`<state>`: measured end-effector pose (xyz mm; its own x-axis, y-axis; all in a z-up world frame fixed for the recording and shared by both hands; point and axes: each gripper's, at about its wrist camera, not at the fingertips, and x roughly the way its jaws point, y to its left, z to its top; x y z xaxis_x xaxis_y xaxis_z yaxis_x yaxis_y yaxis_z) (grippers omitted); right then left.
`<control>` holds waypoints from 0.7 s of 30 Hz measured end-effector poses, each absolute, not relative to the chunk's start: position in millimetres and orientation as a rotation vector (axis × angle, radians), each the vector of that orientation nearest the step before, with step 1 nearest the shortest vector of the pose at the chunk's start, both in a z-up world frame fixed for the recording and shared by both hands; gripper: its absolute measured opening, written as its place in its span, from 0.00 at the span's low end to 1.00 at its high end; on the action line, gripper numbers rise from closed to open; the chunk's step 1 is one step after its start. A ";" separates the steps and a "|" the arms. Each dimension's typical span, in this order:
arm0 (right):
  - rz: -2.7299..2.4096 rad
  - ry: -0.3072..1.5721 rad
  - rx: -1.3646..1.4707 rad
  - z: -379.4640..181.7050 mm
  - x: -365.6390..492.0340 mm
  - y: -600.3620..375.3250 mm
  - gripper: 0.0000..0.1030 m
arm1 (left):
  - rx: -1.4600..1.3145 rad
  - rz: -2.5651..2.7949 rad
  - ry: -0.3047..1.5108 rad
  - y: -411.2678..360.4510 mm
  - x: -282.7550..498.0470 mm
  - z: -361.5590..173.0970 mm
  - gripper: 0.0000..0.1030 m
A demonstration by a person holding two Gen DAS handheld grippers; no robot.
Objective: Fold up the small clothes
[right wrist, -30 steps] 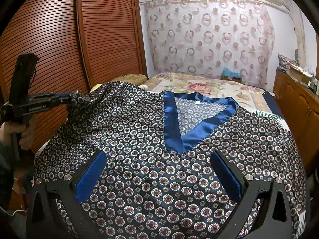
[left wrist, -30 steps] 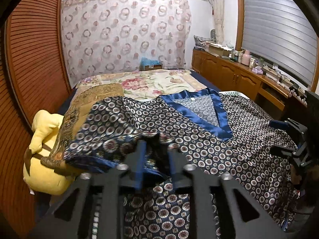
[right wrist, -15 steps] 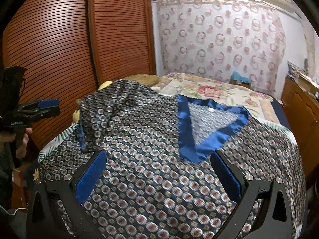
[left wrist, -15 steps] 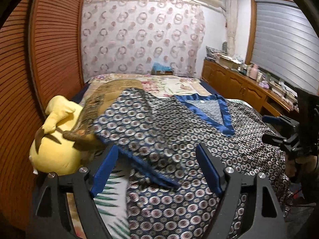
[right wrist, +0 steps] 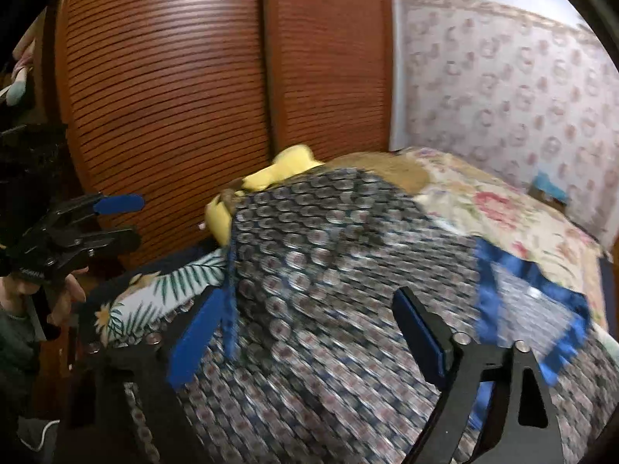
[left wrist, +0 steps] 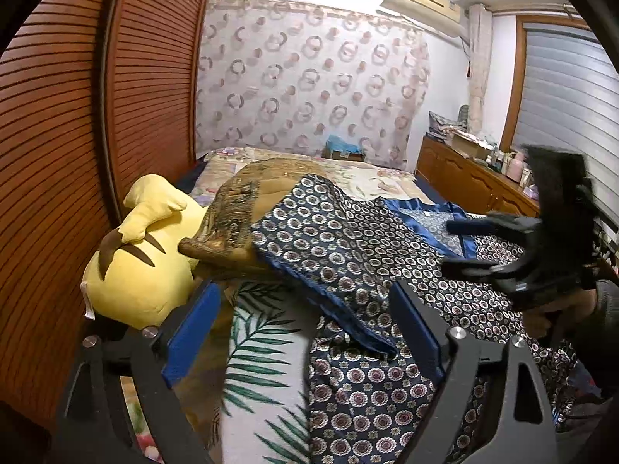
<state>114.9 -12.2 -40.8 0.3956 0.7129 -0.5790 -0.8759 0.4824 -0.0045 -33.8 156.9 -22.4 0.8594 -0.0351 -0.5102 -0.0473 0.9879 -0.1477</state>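
Patterned shirt lies spread beneath both wide, empty tongs, left and right.

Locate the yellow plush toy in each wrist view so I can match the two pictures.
Left wrist: yellow plush toy lies at left centre, against the slatted wooden doors.
Right wrist: it peeks out at centre, behind the patterned top.
Shared landmark: the slatted wooden doors.

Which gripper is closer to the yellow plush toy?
Left. The left gripper hangs open just right of the yellow plush toy; the right gripper is open over the patterned shirt, farther off.
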 end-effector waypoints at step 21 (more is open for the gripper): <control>1.080 0.654 -0.456 -86.6 163.5 91.3 0.08 | -0.152 0.045 0.549 169.1 -40.8 -27.8 0.87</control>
<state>163.5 91.3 -86.6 0.3156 0.6558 -0.6858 -0.9119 0.4095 -0.0280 -40.8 169.1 -27.8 0.8523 0.0021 -0.5231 -0.0831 0.9878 -0.1315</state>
